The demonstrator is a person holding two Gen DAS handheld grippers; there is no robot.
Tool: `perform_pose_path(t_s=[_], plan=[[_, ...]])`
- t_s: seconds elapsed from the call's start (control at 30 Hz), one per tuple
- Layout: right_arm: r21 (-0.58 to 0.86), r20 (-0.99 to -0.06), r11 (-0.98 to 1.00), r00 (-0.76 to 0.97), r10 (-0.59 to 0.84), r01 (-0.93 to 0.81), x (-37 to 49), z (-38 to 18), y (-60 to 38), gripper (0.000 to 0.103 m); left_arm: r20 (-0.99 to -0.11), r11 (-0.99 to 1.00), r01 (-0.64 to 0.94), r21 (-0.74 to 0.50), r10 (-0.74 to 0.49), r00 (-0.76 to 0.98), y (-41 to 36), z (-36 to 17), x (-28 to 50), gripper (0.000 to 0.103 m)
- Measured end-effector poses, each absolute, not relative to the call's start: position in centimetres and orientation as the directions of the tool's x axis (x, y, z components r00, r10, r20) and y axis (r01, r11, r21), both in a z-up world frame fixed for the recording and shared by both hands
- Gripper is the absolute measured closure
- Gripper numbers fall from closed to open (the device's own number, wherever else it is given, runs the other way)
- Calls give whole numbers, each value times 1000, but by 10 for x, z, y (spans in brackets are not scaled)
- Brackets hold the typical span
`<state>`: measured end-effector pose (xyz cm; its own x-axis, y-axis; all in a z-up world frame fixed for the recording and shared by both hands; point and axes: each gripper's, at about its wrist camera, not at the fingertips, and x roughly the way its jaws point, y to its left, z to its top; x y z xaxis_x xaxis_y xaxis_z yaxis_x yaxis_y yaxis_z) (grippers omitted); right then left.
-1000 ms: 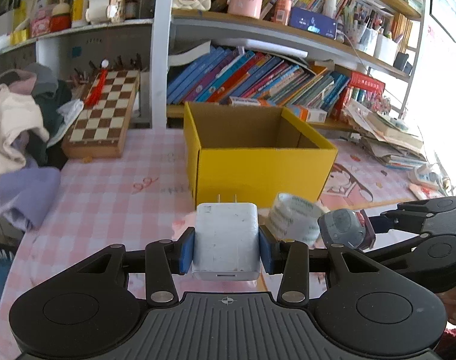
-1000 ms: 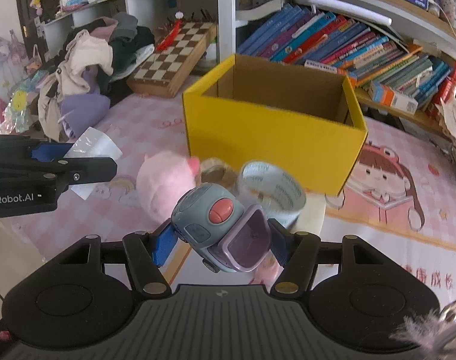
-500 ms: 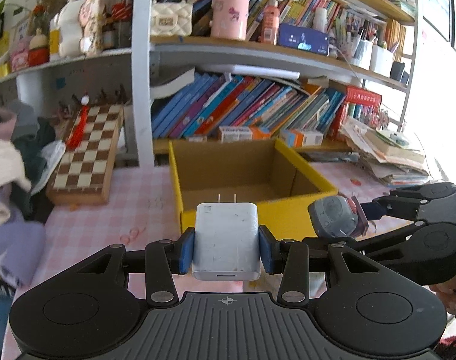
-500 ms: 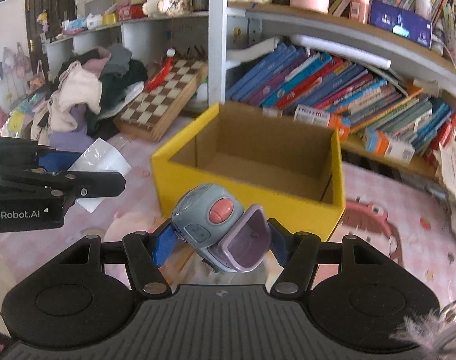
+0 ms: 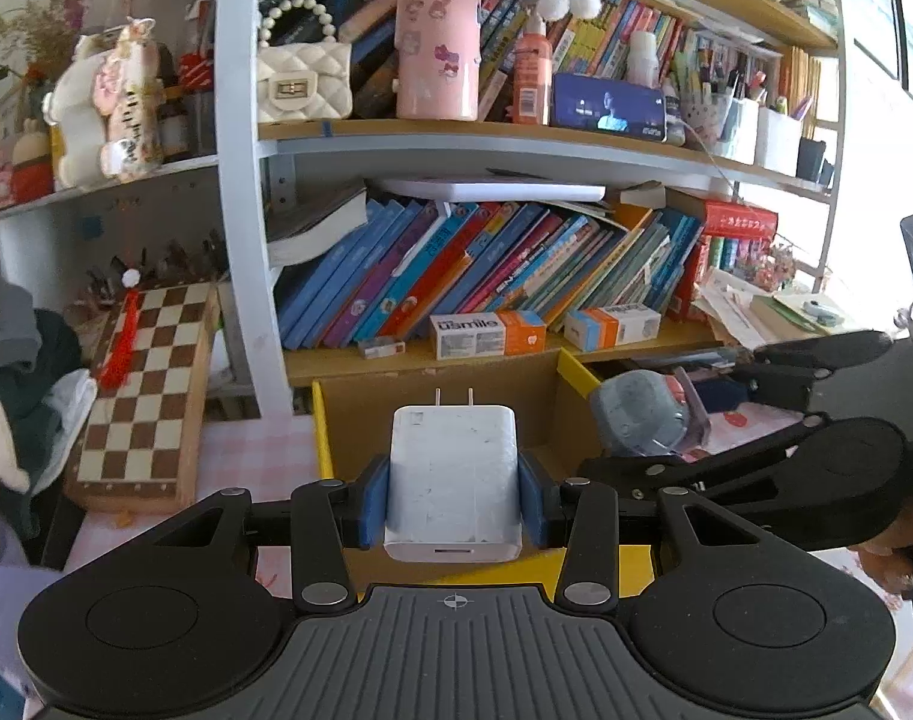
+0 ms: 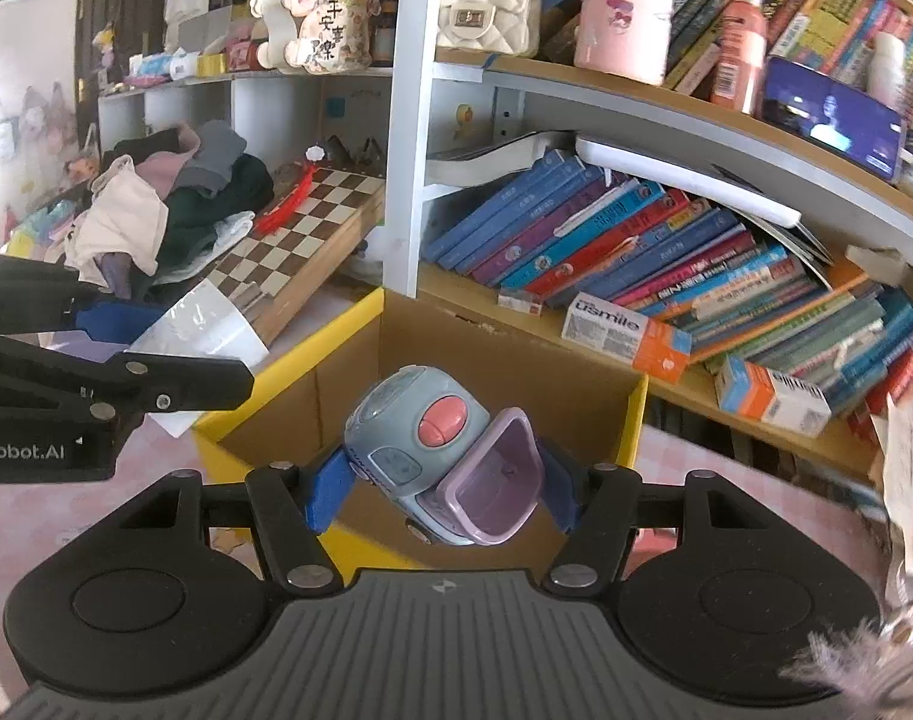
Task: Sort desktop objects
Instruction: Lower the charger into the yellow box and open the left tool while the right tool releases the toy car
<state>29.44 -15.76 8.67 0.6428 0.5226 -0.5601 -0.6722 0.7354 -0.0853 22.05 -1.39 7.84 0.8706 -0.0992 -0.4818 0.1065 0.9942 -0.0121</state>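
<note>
The left claw [image 5: 453,501] was clenched on a white charger [image 5: 453,477], its blue pads pressed against the charger's two flanks and the two metal prongs pointing away from the camera. The charger hung above the near wall of the yellow box [image 5: 324,444], an open carton with a brown cardboard inside, which stood on the pink checked surface [image 5: 246,456].

The right claw [image 6: 441,489] was clenched on a grey-blue toy [image 6: 420,441] with a pink button on its side and a lilac cup-shaped flap at its 4 o'clock. The toy was tilted between the blue pads and hung over the open mouth of the box [image 6: 636,420]. In the left wrist view the same toy [image 5: 639,420] showed at 3 o'clock from the charger, just beside the box's far right corner, with the right claw's black arms behind it.

In the right wrist view the left claw's black arm reached in from 9 o'clock, with a white edge of the charger [image 6: 201,324] showing beyond it.

A chessboard [image 5: 144,384] lay at 10 o'clock from the box, leaning against a heap of clothes [image 6: 168,204]. A bookshelf [image 5: 504,144] with slanting books rose behind the box at 12 o'clock.
</note>
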Motion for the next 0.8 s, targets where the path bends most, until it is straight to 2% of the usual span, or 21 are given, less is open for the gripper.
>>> perform_pose_path(t_s=[0.5,0.67,0.8], plan=[[-203,-669,560,531,520,-803,374,50,-121,41,-585,991,119,67,-58,809,-22,53,313,61],[-288,-717,452,503,482,-844,390,41,-104,41,-638,991,125,53,-63,768,-17,41,347,61],[-296,-763,389,460,454,-873,407,28,-91,41,-676,992,123,42,-63,735,-13,31,366,61]])
